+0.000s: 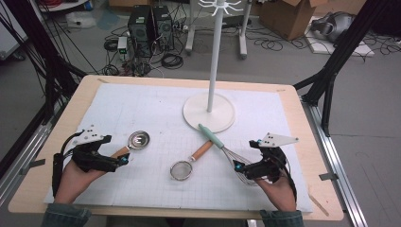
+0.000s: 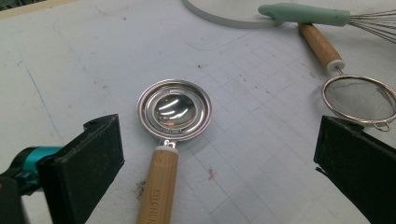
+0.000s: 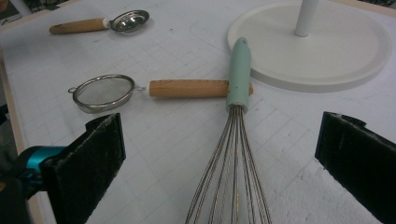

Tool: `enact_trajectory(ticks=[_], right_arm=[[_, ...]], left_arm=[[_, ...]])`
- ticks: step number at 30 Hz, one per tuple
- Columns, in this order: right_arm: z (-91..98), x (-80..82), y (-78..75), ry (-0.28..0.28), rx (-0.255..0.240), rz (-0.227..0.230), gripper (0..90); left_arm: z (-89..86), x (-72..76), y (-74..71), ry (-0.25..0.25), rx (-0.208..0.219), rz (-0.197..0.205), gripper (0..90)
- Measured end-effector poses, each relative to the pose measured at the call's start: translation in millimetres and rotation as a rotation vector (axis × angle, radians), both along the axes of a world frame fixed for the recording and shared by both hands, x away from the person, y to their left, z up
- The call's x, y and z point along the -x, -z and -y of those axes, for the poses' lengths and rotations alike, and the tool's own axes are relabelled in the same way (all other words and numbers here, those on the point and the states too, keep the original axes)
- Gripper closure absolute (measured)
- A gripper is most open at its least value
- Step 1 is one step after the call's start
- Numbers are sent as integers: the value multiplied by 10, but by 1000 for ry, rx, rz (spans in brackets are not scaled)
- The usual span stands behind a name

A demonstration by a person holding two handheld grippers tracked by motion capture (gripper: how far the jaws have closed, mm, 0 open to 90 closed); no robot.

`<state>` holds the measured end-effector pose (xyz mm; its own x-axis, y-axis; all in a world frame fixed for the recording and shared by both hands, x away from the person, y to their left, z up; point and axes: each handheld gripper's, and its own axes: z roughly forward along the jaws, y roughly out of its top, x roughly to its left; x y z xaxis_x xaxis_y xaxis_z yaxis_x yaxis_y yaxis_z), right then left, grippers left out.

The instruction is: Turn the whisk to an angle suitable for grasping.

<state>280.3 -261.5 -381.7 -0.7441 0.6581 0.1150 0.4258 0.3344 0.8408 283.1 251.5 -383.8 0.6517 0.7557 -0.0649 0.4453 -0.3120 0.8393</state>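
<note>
Mint-handled whisk (image 3: 238, 74), wooden-handled silver strainer (image 3: 103, 92) and scoop (image 2: 173, 109), white gridded mat (image 1: 142, 109).

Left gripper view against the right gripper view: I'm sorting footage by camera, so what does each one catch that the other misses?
Left gripper view alone: the left gripper, jaws open astride the spoon's wooden handle. Right gripper view alone: the right gripper, jaws open astride the whisk's wires, and the stand's pole. Both: spoon, strainer, whisk, stand base.

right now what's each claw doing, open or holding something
Left claw: open, holding nothing; the measuring spoon's wooden handle lies between its jaws, untouched.
Right claw: open, holding nothing; the whisk's wires lie between its jaws.
</note>
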Motion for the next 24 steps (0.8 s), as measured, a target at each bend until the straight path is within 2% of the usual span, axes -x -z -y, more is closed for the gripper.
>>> enact_trajectory(ticks=[18, 24], right_arm=[[-2, -1, -20, -2, -10, -5, 4], [10, 16, -46, 4, 2, -18, 4]], left_arm=[[20, 10, 15, 13, -3, -5, 19], [31, 27, 7, 16, 0, -4, 19]])
